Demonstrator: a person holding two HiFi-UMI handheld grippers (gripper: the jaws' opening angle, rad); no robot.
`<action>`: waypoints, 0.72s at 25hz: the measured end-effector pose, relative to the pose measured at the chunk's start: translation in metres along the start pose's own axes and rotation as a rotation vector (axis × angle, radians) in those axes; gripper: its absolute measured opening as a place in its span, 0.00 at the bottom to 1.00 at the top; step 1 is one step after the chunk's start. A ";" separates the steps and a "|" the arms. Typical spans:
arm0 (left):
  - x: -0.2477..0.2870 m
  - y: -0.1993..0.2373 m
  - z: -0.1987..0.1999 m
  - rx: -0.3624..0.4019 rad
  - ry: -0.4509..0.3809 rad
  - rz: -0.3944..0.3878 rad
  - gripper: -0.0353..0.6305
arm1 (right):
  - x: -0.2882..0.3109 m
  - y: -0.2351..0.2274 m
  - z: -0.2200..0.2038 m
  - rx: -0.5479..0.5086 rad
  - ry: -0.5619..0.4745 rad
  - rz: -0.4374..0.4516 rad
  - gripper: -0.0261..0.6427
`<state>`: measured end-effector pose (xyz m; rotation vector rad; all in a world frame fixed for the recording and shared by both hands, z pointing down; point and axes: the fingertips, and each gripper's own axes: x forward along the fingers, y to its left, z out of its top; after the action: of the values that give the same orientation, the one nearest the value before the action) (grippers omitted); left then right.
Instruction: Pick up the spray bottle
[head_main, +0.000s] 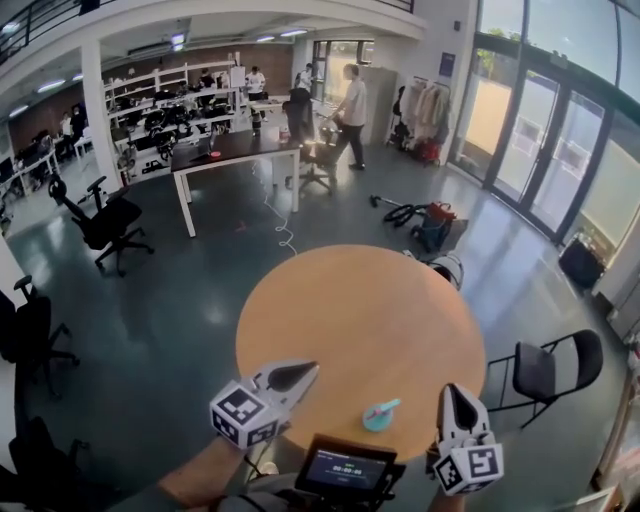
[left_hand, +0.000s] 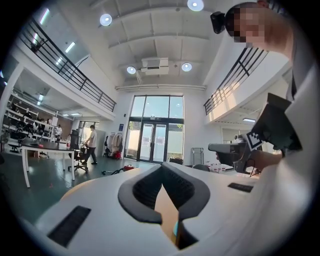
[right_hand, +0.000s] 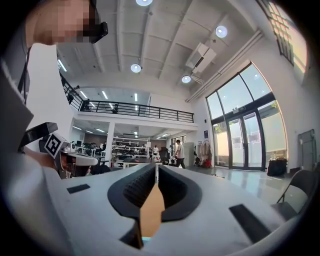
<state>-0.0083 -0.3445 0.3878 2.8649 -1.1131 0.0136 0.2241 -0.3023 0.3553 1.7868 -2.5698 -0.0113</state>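
A small teal spray bottle (head_main: 381, 413) lies on the round wooden table (head_main: 350, 320), close to its near edge. My left gripper (head_main: 305, 370) hovers over the table's near left rim, left of the bottle, jaws shut and empty. My right gripper (head_main: 458, 392) is at the near right rim, right of the bottle, also shut with nothing held. In the left gripper view the left gripper (left_hand: 162, 172) shows only tabletop and a sliver of teal (left_hand: 175, 229) through the slot below its jaws. The right gripper view has the right gripper (right_hand: 156, 167) over tabletop too.
A device with a lit screen (head_main: 345, 468) hangs at my chest, just below the bottle. A black folding chair (head_main: 545, 370) stands right of the table. Office chairs (head_main: 105, 225), a dark desk (head_main: 235, 150), floor clutter (head_main: 425, 220) and a standing person (head_main: 352, 115) lie farther off.
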 end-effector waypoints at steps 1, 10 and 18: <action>0.001 0.001 0.000 -0.003 -0.001 -0.005 0.05 | 0.001 0.000 -0.001 0.003 0.004 -0.002 0.11; 0.003 0.016 -0.017 -0.041 0.041 -0.030 0.06 | -0.001 -0.001 -0.031 0.031 0.079 -0.011 0.28; 0.006 0.020 -0.035 -0.054 0.081 -0.032 0.17 | -0.010 -0.008 -0.059 0.053 0.121 -0.009 0.40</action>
<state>-0.0165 -0.3606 0.4241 2.8074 -1.0365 0.0960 0.2354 -0.2959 0.4142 1.7577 -2.5009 0.1607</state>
